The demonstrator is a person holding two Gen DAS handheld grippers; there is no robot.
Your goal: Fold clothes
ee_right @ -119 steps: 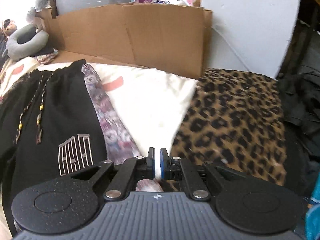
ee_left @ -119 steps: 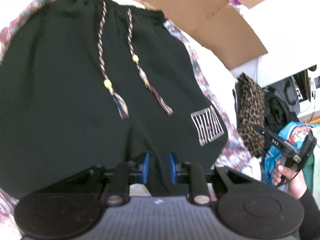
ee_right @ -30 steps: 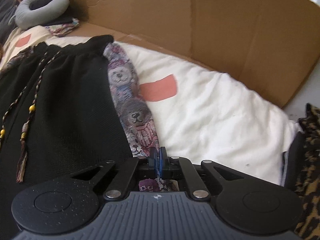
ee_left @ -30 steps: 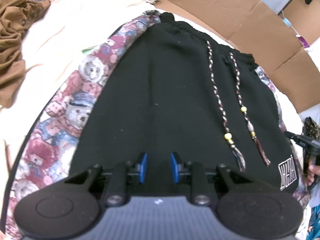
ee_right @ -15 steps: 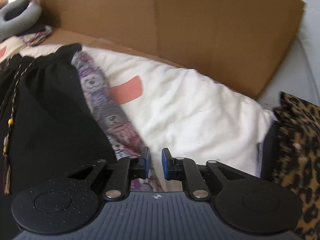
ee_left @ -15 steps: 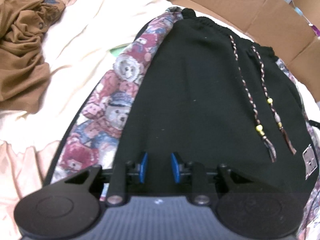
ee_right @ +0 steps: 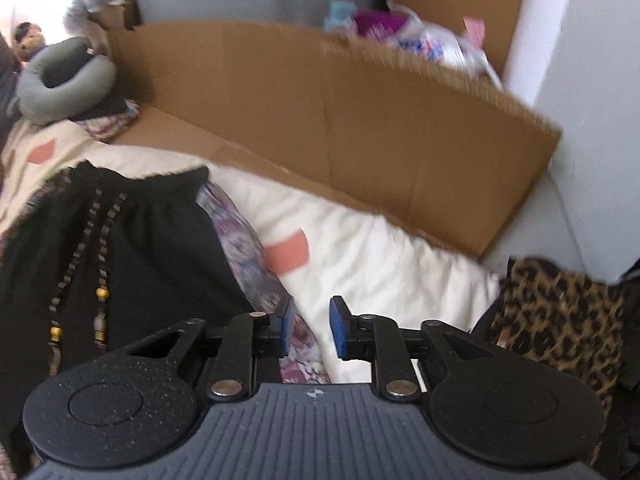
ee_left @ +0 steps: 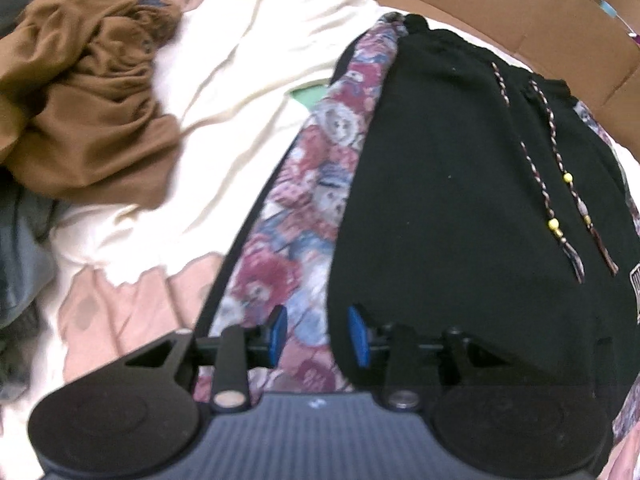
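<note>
Black shorts (ee_left: 460, 208) with teddy-bear print side panels (ee_left: 304, 184) lie flat on a cream bedsheet (ee_left: 224, 64), waistband away from me. Two braided drawstrings with yellow beads (ee_left: 554, 224) rest on the front. My left gripper (ee_left: 316, 334) is open over the near left edge, where the bear panel meets the black cloth, with nothing pinched. In the right wrist view the same shorts (ee_right: 132, 264) fill the left side. My right gripper (ee_right: 310, 326) stands open just right of the bear-print panel (ee_right: 248, 256), above the cream sheet (ee_right: 380, 264), and holds nothing.
A crumpled brown garment (ee_left: 80, 92) lies at the far left of the bed. Cardboard sheets (ee_right: 340, 120) stand along the back. A leopard-print cloth (ee_right: 560, 320) sits to the right. A grey neck pillow (ee_right: 64, 80) rests at the far left corner.
The right gripper has let go of the shorts' right edge, opened and lifted back. The left gripper, open for the last second, has slid left from the black cloth to the bear-print edge.
</note>
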